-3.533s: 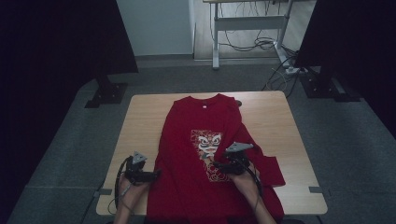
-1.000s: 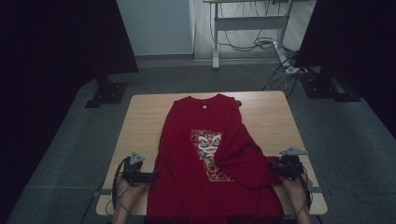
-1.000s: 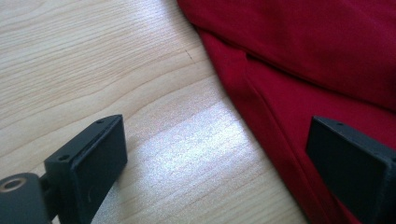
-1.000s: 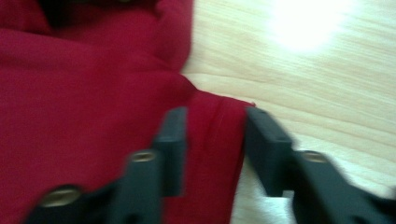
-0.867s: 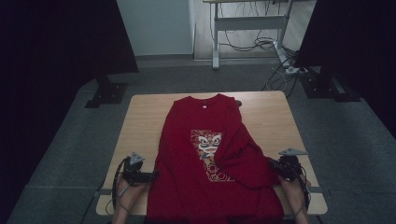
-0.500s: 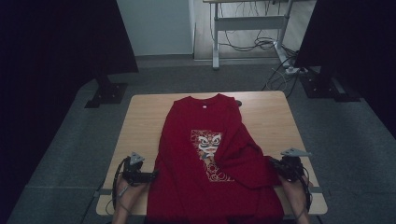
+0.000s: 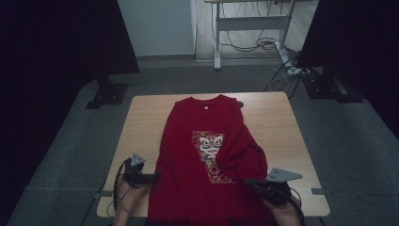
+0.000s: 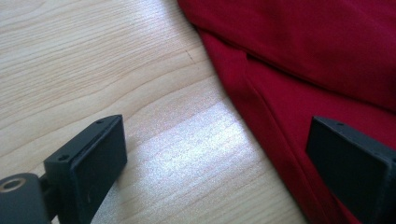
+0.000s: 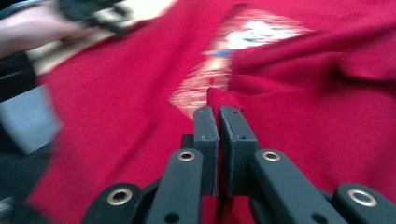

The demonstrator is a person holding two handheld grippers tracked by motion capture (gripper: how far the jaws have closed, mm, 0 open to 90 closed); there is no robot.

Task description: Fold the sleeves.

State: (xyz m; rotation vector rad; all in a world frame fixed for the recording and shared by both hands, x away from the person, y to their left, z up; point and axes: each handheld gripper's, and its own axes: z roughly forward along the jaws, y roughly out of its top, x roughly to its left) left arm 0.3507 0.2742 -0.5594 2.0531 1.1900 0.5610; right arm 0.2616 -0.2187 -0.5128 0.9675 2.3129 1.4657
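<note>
Tabletop [image 7: 141, 117]: red T-shirt [image 7: 197, 141] spread flat. My right gripper [image 9: 218, 114] pinches its fabric; my left gripper [image 8: 215, 158] gapes wide, empty.

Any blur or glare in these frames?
Right gripper view: smeared at the edges, the right gripper pinching the red shirt stays sharp. Left gripper view: sharp, bright sheen on the table. High view: dim, dark sides, no glare.
</note>
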